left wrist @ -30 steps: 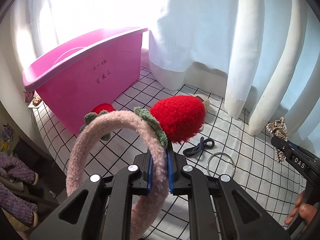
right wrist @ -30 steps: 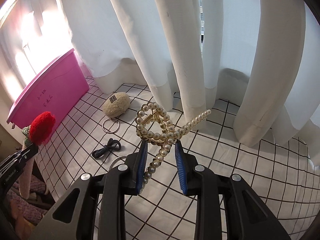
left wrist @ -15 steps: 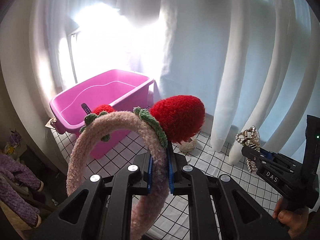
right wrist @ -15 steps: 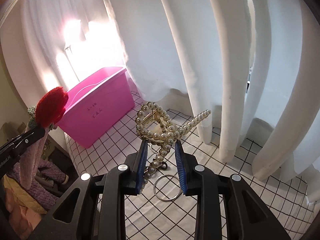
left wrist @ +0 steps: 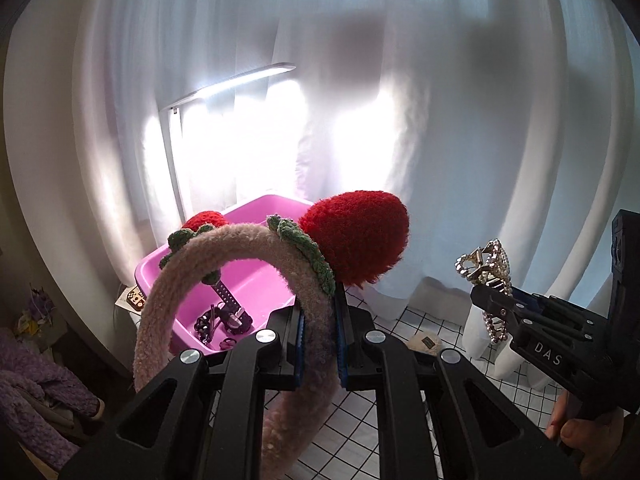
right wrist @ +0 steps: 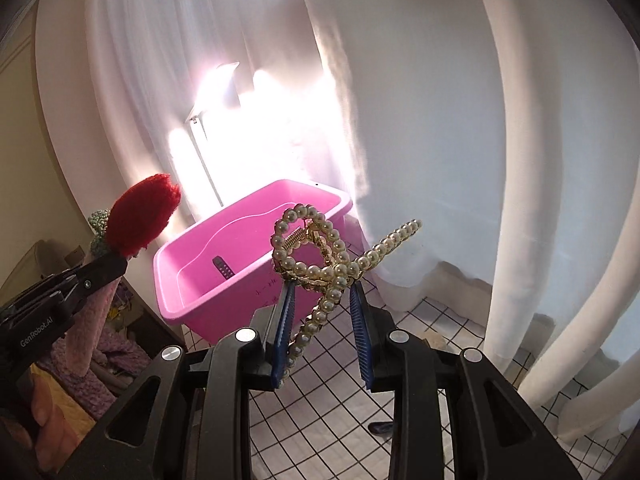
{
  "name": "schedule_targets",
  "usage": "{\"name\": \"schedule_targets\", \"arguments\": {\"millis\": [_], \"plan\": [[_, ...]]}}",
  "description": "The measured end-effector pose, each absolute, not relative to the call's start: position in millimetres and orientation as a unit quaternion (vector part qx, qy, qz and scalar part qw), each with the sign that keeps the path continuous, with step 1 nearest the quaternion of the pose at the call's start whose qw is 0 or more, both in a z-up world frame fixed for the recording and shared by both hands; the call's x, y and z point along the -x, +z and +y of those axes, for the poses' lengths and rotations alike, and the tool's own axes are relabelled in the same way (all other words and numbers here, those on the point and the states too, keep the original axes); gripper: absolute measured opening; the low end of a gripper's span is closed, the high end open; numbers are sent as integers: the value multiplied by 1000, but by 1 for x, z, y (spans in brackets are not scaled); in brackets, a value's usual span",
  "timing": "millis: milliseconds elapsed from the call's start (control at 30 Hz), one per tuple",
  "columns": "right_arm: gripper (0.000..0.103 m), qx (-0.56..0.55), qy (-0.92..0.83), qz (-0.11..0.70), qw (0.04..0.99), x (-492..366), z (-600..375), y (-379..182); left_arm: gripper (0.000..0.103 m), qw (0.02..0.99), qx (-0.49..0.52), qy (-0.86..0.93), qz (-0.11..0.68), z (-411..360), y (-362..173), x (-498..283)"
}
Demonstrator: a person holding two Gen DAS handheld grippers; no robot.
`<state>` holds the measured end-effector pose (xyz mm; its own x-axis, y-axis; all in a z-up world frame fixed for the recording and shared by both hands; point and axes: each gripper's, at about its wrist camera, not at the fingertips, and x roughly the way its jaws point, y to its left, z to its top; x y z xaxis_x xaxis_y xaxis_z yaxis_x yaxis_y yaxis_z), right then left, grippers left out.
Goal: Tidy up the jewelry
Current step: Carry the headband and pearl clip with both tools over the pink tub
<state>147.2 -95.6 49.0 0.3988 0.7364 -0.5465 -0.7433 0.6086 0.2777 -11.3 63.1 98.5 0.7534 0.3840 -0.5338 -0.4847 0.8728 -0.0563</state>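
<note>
My left gripper (left wrist: 319, 312) is shut on a fuzzy pink headband (left wrist: 224, 252) with red strawberry ears, held high above the table. My right gripper (right wrist: 323, 300) is shut on a pearl hair claw (right wrist: 320, 256), also raised; it shows at the right of the left wrist view (left wrist: 490, 276). A pink plastic bin (left wrist: 260, 280) stands ahead and below, with several dark hair accessories (left wrist: 224, 320) inside; the right wrist view shows it too (right wrist: 208, 280). The left gripper and headband show at the left of the right wrist view (right wrist: 104, 272).
White curtains (right wrist: 460, 120) hang behind the bin, and a lit desk lamp (left wrist: 224, 88) stands beside it. A checked tablecloth (right wrist: 320, 420) covers the table, with a beige fuzzy clip (left wrist: 424, 344) on it. Purple fabric (left wrist: 32, 400) lies lower left.
Both grippers have risen with their items and tilted up. The bin now sits lower and its inside is visible.
</note>
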Motion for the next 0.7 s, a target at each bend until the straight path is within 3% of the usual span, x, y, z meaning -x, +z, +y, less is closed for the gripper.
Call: {"name": "schedule_targets", "arguments": {"millis": [367,700], "plan": [[27,30,450,329,830,-182,41,65,13,929,107,219,278,175,79,-29],[27,80,455,386,798,-228,146,47,13,910,143,172,348,233,39,-67]]}}
